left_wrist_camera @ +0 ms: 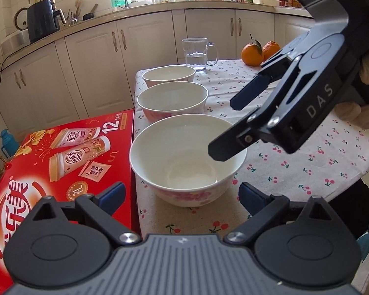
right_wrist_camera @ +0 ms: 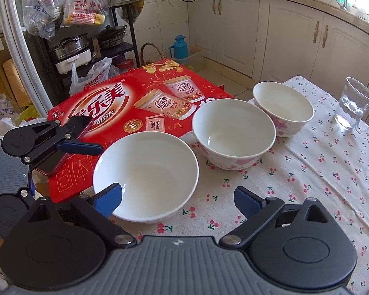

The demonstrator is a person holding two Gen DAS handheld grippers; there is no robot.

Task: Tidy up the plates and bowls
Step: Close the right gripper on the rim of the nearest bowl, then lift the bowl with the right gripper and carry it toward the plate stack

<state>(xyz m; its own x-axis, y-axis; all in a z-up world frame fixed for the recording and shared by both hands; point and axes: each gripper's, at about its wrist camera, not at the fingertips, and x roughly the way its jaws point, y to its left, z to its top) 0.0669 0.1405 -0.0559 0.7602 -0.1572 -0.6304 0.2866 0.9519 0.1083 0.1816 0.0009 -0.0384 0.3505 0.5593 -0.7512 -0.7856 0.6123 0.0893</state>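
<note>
Three white bowls with pink flowers stand in a row on the cherry-print tablecloth: a near bowl [left_wrist_camera: 188,159] [right_wrist_camera: 145,175], a middle bowl [left_wrist_camera: 172,99] [right_wrist_camera: 233,132] and a far bowl [left_wrist_camera: 169,75] [right_wrist_camera: 283,108]. My left gripper [left_wrist_camera: 180,196] is open and empty just in front of the near bowl; it also shows at the left of the right wrist view [right_wrist_camera: 91,137]. My right gripper [right_wrist_camera: 177,200] is open and empty, its jaws on either side of the near bowl's rim; in the left wrist view it [left_wrist_camera: 227,125] hovers over that bowl's right rim.
A red drink box [left_wrist_camera: 61,167] [right_wrist_camera: 135,108] lies against the table's left edge. A glass mug of water [left_wrist_camera: 196,54] [right_wrist_camera: 354,105] stands behind the bowls. Two oranges [left_wrist_camera: 259,52] sit at the back right. The tablecloth [right_wrist_camera: 319,172] spreads to the right. Kitchen cabinets stand beyond.
</note>
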